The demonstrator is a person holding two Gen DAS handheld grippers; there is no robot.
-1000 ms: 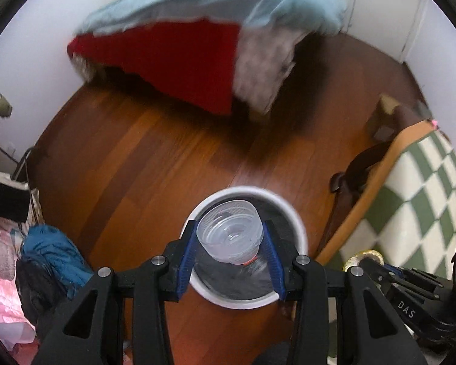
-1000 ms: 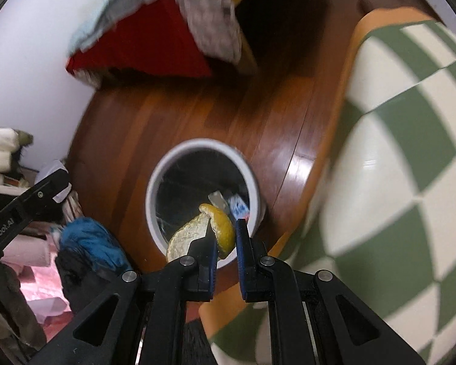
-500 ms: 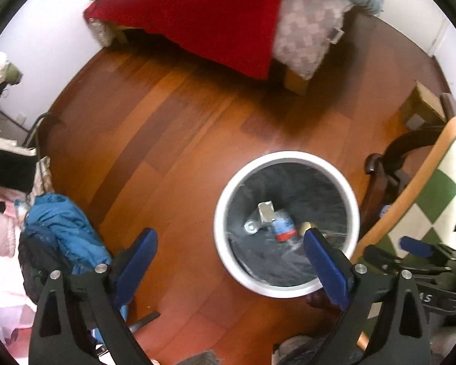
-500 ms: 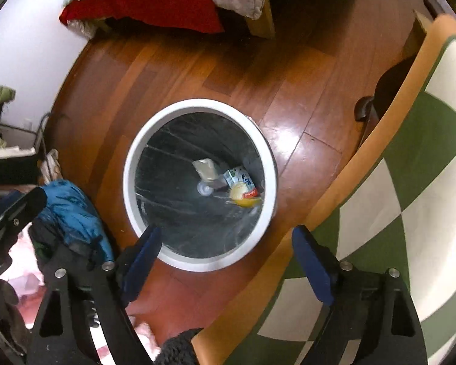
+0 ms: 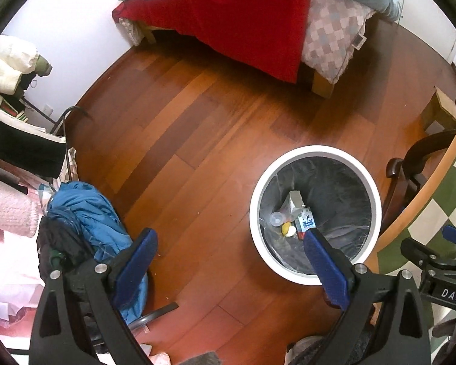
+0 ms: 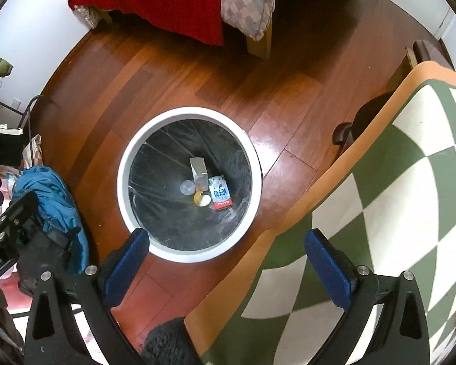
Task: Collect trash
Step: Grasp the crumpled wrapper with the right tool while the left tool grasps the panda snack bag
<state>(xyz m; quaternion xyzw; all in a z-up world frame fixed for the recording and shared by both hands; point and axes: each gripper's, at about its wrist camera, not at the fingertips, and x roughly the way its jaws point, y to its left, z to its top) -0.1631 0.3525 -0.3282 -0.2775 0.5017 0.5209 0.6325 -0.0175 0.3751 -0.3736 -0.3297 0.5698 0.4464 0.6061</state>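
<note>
A white round bin (image 6: 127, 164) with a black liner stands on the wood floor. At its bottom lie a clear plastic cup (image 6: 187, 187), a lemon peel (image 6: 201, 199), a small carton (image 6: 220, 196) and a grey box (image 6: 198, 170). The same bin (image 5: 375, 194) sits right of centre in the left wrist view, with the cup (image 5: 276, 220) and peel (image 5: 287, 229) inside. My left gripper (image 5: 231, 251) hangs wide open and empty above the floor, to the left of the bin. High over the bin's near rim, my right gripper (image 6: 227, 252) is open too, holding nothing.
A green-and-white checked cloth with an orange border (image 6: 395, 182) covers a table at the right. A blue bundle of clothes (image 5: 85, 210) lies on the floor at left. A bed with a red cover (image 5: 246, 21) stands at the back, a dark chair (image 5: 416, 158) beside the bin.
The left gripper let go of the clear cup and the right let go of the lemon peel; both now lie in the bin. Both grippers opened wide and rose away from the bin.
</note>
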